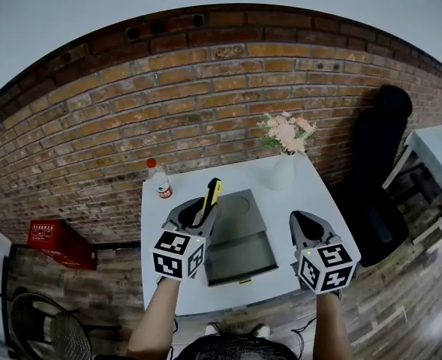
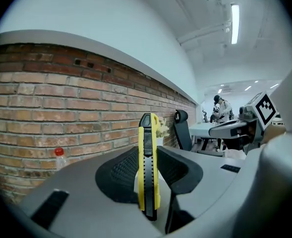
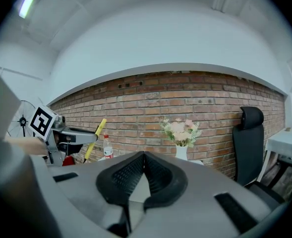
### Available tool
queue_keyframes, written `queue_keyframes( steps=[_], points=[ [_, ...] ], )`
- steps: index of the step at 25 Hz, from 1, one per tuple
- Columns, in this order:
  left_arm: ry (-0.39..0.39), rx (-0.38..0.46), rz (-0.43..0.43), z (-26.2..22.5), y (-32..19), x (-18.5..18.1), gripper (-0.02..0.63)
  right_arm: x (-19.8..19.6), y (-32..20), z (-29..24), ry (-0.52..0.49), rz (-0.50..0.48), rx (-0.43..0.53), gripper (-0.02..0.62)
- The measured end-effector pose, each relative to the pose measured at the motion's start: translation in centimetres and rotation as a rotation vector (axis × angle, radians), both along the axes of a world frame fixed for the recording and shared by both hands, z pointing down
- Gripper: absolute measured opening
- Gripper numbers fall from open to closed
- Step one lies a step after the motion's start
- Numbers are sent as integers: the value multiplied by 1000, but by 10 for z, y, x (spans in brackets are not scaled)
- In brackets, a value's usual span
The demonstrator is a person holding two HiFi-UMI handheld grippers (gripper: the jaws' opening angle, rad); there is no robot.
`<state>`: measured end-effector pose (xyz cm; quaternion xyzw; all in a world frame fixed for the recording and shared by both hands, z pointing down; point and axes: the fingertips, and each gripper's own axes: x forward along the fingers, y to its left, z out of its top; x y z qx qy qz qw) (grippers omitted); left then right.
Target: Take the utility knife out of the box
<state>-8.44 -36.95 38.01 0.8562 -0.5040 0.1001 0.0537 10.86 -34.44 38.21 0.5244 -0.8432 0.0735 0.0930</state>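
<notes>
Left gripper (image 1: 198,212) is clamped on the utility knife (image 2: 148,152), pads pressing its flat sides at the lower half. The long axis stands upright across the jaws in the left gripper view, with the black top end well above the fingertips. In the head view the knife leans up and away from us, over the near-left part of the grey box (image 1: 243,265) and not touching it, so we read it as already out. Right gripper (image 3: 144,155) has its jaws together with nothing between them. It hangs on the far side of the box, well apart from the knife, so the left hand is the only one in play. For a set-down, bare table (image 1: 311,193) is also free left of the box, near the bottle (image 1: 159,180). With this grip the knife's lower end would touch first, so we'd tilt it flat before release.
</notes>
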Motion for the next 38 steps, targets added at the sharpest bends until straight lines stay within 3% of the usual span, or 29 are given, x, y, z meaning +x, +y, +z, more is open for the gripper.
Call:
queue_keyframes(
  steps=[6, 14, 38],
  points=[
    [46, 33, -77, -14, 8, -27, 127, 2, -2, -13, -7, 14, 37, 18],
    [51, 38, -146, -15, 11, -52, 129, 13, -1, -19, -19, 60, 69, 18],
    [54, 14, -144, -5, 12, -49, 129, 11, -1, -24, -3, 48, 93, 18]
  ],
)
